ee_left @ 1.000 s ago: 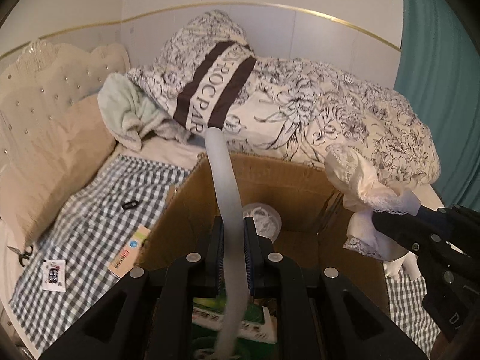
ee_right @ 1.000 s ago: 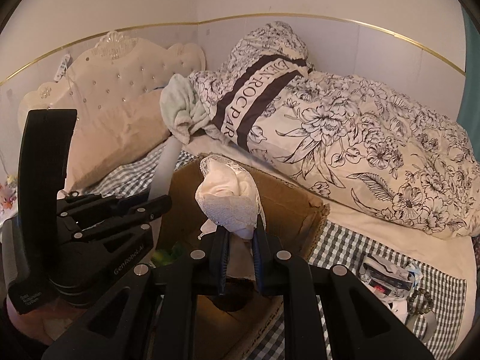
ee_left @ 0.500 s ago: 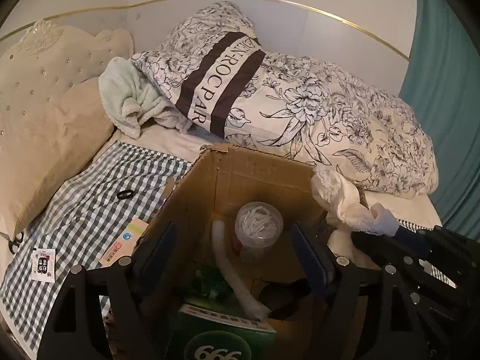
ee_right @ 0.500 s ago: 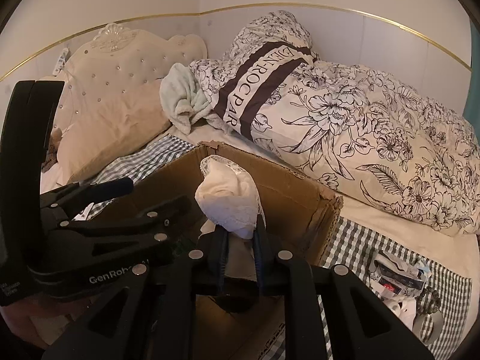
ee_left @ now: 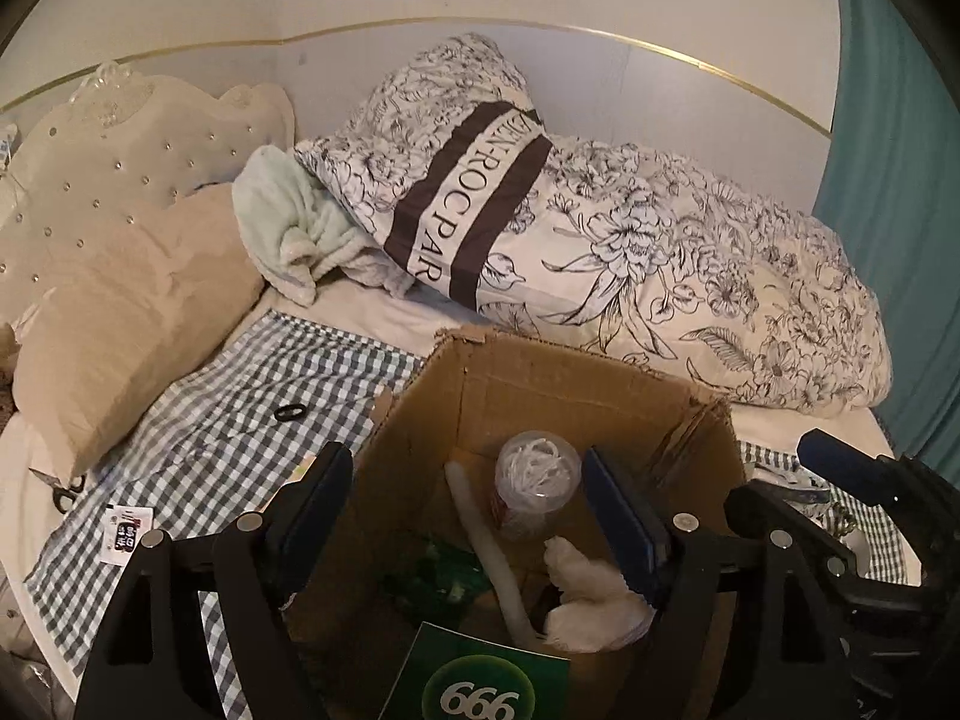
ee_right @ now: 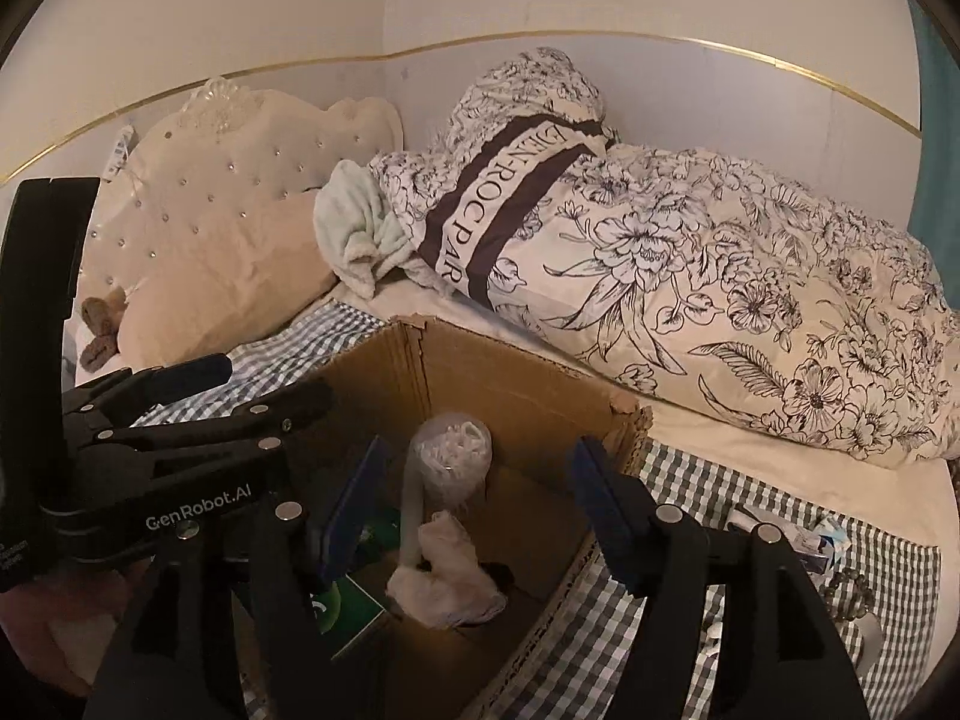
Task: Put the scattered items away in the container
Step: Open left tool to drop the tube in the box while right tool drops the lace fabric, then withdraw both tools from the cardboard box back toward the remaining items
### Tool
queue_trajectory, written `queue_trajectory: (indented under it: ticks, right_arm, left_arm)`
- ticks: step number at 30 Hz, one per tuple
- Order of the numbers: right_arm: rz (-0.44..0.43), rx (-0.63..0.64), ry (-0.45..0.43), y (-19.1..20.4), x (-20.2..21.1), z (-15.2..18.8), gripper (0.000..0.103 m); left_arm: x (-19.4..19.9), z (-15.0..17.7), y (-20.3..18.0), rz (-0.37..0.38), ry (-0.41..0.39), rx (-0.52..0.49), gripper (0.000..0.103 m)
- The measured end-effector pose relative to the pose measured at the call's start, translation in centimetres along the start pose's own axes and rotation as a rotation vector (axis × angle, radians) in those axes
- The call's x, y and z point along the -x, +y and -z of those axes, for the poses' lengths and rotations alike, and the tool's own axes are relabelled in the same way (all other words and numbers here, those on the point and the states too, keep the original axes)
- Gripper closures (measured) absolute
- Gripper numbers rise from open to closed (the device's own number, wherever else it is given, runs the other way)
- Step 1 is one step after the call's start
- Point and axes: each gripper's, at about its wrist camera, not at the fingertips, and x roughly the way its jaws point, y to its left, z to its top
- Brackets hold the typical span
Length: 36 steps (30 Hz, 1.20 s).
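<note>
The right gripper is opening its jaws over the open brown cardboard box, with the crumpled cream lace-trimmed cloth lying loose on the box floor just below and between them, untouched. The left gripper hangs spread wide and empty above the same box, the pale grey flexible tube below it beside the cloth.

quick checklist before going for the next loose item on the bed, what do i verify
1. Left tool empty, jaws wide: ok.
2. Right tool empty, jaws opening, nothing between them: ok.
3. White lace cloth lying inside the cardboard box: ok.
4. Pale tube in the box, leaning beside the cotton swab jar: ok.
5. Bed cleared: not ok; a black hair tie and a small card lie on the checked sheet.
6. Room left in the box: cannot tell.
</note>
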Motion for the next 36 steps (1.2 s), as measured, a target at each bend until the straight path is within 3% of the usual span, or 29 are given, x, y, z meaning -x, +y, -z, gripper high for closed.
queue_trajectory:
  ticks: [21, 27, 33, 36]
  right_arm:
    - [0.014, -0.012, -0.117, -1.3, 8.3, -0.7, 0.035]
    - [0.025, -0.015, -0.155, -1.9, 10.8, -0.9, 0.034]
    - [0.042, -0.022, -0.199, -2.8, 13.5, -0.9, 0.019]
    - [0.059, -0.017, -0.212, -3.4, 14.6, -0.7, 0.018]
  left_arm:
    - [7.8, -1.5, -2.4, -0.041, -0.116, -0.039, 0.019]
    - [10.0, -1.9, -3.6, -0.047, -0.157, -0.054, 0.013]
    - [11.9, -2.2, -5.0, -0.042, -0.190, -0.068, 0.010]
    - [12.6, -2.3, -6.0, -0.040, -0.203, -0.083, 0.006]
